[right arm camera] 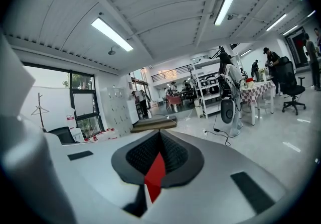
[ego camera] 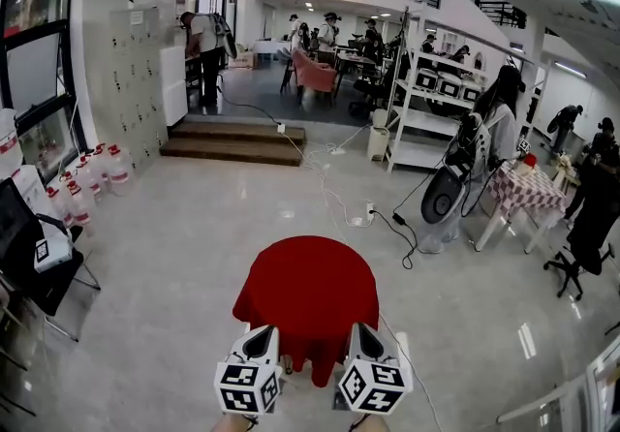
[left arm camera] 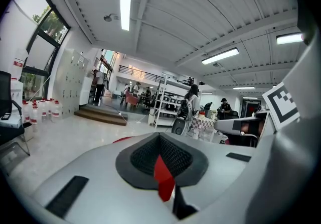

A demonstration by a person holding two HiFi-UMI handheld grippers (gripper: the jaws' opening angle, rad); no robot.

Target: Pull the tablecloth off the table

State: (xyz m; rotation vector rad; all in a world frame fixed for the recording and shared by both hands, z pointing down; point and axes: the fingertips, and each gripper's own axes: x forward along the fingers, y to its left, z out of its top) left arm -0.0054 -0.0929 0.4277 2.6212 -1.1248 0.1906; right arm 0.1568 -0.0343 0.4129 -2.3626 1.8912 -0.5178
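A red tablecloth (ego camera: 305,290) drapes a small round table that it hides entirely; its near edge hangs down toward me. My left gripper (ego camera: 268,333) and right gripper (ego camera: 356,330) sit side by side at that near edge. In the left gripper view the jaws are closed, and a strip of the red cloth (left arm camera: 164,180) is pinched in the left gripper (left arm camera: 160,160). The right gripper view shows the same: the right gripper (right arm camera: 159,155) is shut on a fold of red cloth (right arm camera: 154,175).
Cables (ego camera: 363,217) trail over the pale floor beyond the table. At the right stand a black-and-white machine (ego camera: 448,190), a checked table (ego camera: 528,190) and an office chair (ego camera: 581,236). Water bottles (ego camera: 92,178) and a black chair (ego camera: 29,256) are at the left, wooden steps (ego camera: 232,141) behind.
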